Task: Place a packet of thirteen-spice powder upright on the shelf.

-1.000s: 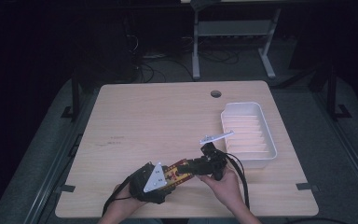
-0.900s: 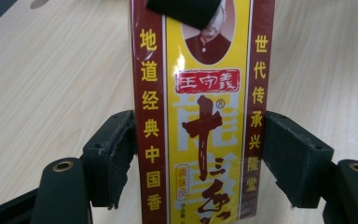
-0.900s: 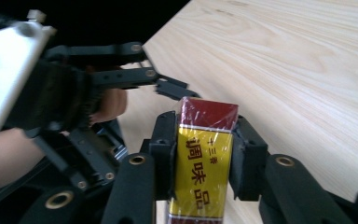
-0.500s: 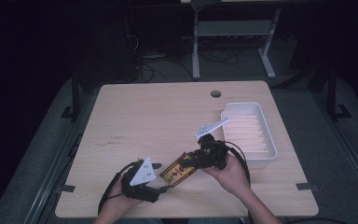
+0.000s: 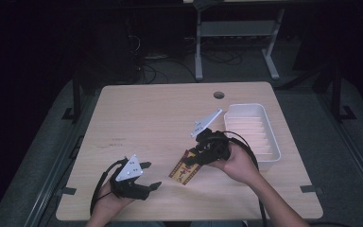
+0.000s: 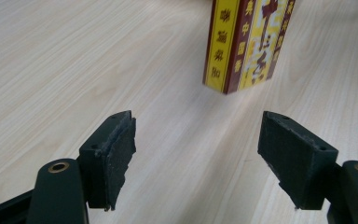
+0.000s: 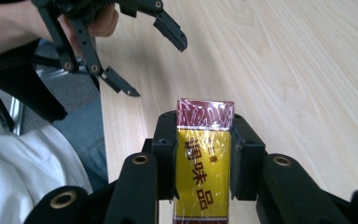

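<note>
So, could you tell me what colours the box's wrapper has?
Yellow and dark red box, clearest in the left gripper view.

Yellow-and-maroon box (image 7: 205,172): front panel carries maroon Chinese characters 调味品 running lengthwise, read in the right gripper view. In the left gripper view, the box's (image 6: 247,44) yellow side strip and front carry further Chinese characters, too partial to read with certainty.

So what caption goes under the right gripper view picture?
Right claw clamps the yellow-and-red box above the wooden table; the open left claw waits beyond.
</note>
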Demonstrator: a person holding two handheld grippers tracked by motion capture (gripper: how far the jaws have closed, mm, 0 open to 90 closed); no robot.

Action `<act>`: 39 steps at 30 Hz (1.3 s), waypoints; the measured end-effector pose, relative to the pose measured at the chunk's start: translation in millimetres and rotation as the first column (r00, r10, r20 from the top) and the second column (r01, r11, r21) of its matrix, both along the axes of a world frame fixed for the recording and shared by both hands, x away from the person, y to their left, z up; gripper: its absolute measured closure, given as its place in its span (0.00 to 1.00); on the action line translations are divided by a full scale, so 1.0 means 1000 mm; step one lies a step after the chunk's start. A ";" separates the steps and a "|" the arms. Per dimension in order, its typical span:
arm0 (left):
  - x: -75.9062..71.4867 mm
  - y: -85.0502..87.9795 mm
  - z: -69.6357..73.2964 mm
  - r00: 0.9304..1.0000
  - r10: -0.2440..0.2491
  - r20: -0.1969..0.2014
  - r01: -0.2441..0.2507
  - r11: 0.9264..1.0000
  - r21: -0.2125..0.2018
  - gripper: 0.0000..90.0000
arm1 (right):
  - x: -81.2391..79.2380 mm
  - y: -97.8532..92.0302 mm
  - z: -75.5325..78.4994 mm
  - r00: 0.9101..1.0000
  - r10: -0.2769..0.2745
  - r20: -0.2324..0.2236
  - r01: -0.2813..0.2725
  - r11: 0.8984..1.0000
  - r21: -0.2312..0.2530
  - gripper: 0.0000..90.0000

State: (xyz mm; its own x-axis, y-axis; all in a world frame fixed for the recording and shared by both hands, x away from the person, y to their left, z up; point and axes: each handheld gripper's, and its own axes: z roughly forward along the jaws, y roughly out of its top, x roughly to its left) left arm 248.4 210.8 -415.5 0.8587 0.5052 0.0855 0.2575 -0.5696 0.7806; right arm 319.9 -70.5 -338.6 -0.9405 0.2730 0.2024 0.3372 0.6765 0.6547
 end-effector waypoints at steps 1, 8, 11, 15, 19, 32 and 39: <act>0.000 0.001 0.000 1.000 0.005 0.004 -0.005 1.000 0.003 0.29 | 0.001 0.000 0.001 1.000 0.008 0.005 -0.007 1.000 -0.010 0.75; 0.003 0.008 0.000 0.999 0.035 0.003 -0.035 0.999 -0.023 0.31 | 0.005 0.000 0.005 0.998 0.058 0.036 -0.057 0.997 -0.048 0.75; 0.004 0.010 0.000 0.999 0.041 -0.002 -0.041 0.999 -0.030 0.31 | 0.007 0.001 0.009 0.995 0.088 0.050 -0.085 0.994 -0.073 0.75; 0.005 0.013 -0.001 0.998 0.057 -0.002 -0.057 0.998 -0.038 0.31 | 0.010 0.002 0.017 0.988 0.130 0.079 -0.121 0.986 -0.113 0.75; 0.006 0.016 -0.002 0.998 0.064 -0.005 -0.064 0.997 -0.043 0.31 | 0.015 -0.001 0.027 0.976 0.175 0.133 -0.154 0.976 -0.153 0.75; 0.008 0.020 -0.003 0.998 0.062 -0.021 -0.064 0.996 -0.061 0.29 | 0.024 -0.016 0.046 0.941 0.244 0.236 -0.185 0.952 -0.243 0.75; 0.009 0.021 -0.004 0.998 0.064 -0.028 -0.065 0.996 -0.060 0.29 | 0.029 -0.026 0.045 0.933 0.261 0.248 -0.191 0.942 -0.275 0.75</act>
